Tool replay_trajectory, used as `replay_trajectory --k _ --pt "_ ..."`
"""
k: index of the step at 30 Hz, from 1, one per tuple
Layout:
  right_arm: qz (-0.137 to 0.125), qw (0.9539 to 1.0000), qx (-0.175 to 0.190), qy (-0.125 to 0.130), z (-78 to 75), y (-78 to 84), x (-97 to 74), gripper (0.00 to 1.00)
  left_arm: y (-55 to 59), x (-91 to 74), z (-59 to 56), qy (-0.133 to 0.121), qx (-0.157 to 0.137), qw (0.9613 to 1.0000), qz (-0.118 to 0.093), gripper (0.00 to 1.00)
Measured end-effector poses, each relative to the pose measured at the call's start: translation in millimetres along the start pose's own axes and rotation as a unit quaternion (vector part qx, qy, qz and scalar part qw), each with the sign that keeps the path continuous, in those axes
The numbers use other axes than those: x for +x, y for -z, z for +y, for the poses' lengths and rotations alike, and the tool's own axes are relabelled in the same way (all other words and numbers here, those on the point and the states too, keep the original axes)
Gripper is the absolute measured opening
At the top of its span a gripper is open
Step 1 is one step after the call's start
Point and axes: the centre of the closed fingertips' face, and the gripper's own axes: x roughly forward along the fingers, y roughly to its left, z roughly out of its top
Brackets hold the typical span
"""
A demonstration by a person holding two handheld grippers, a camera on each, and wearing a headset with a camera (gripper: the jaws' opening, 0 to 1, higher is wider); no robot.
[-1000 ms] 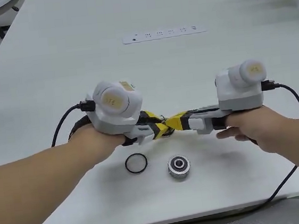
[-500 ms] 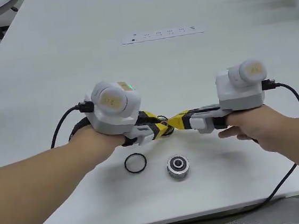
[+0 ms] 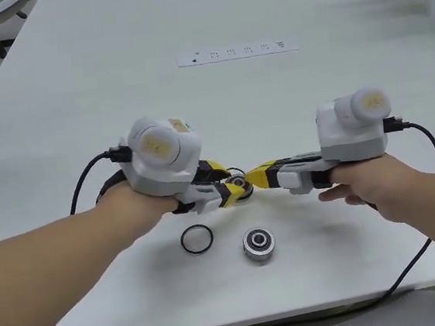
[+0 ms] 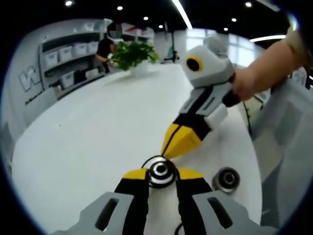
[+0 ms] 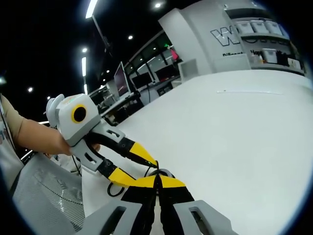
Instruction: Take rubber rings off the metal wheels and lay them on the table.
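The left gripper (image 3: pixel 228 191) has drawn slightly leftward, clenched on a wheel (image 4: pixel 160 171) above the table (image 3: pixel 115 80). The right gripper (image 3: pixel 252 177), pinched on its rubber ring (image 4: pixel 148 165), holds back, so this ring seems to be peeling off. A freed ring (image 3: pixel 197 239) lies below.

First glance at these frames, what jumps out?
The left hand-held gripper clamps a metal wheel above the table, and the right hand-held gripper, jaws shut, meets its rim. Nearer the person, a loose rubber ring and a second wheel lie on the white table.
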Motion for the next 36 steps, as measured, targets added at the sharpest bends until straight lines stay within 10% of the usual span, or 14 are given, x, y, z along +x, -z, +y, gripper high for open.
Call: replay_trajectory --k 36 --pt "-0.001 0.9990 -0.017 -0.040 46.6 -15.0 -5.7 0.00 -13.6 -85.3 -14.2 0.011 -0.019 0.9973 -0.070 0.53"
